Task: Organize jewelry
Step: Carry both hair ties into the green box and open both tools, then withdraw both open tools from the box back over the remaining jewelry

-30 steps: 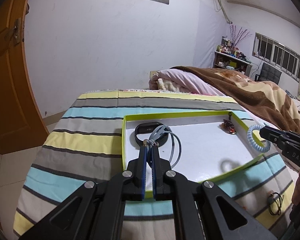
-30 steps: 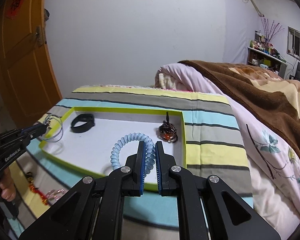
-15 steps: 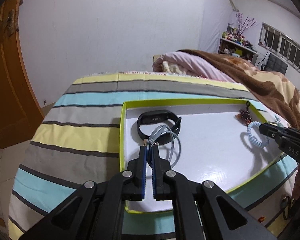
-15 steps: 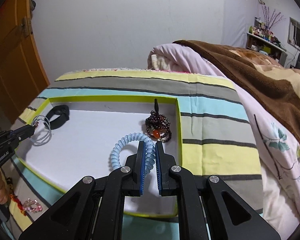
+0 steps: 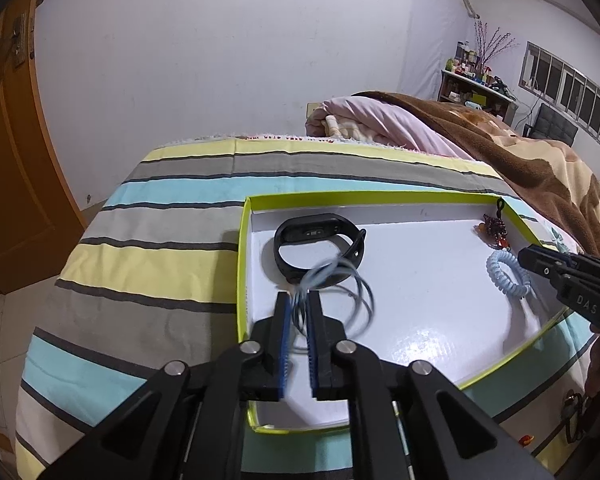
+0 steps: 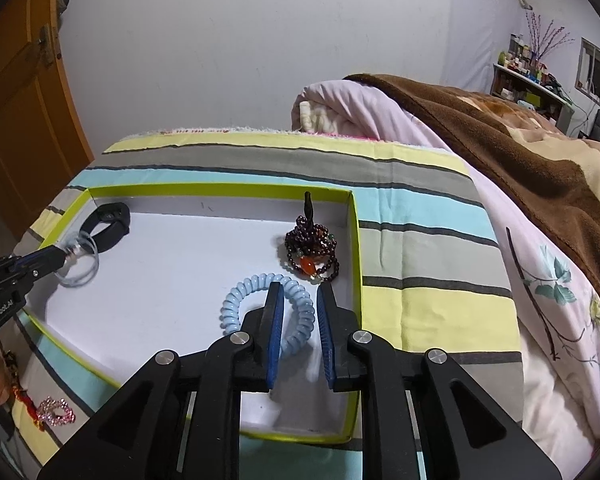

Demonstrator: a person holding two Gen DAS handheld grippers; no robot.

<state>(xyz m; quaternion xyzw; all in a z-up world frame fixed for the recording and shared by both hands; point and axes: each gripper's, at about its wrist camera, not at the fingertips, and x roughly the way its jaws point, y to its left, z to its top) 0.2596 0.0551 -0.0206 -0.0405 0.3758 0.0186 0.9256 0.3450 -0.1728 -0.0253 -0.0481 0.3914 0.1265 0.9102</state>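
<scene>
Left gripper (image 5: 297, 300) jaws parted a narrow way, grey-blue wire bangles (image 5: 336, 292) loose between the pads, touching the black fitness band (image 5: 318, 246) at the near-left corner of the green-rimmed tray (image 5: 242, 260). Right gripper (image 6: 299, 294) jaws spread wider, pale blue spiral hair tie (image 6: 296, 312) lying slack between them on the tray floor, just short of the dark beaded bracelet (image 6: 311, 246) at the tray's far-right corner. Outside the tray's left rim, on the striped blanket (image 6: 420, 300), a pink sparkly piece (image 6: 56, 416).

Inside the green-rimmed white tray (image 6: 354, 240): black wristband (image 6: 108, 224) at ten o'clock, dark beaded bracelet (image 6: 312, 248) at two, blue coil band (image 6: 268, 312) at five, grey rings (image 5: 340, 288) at nine.
</scene>
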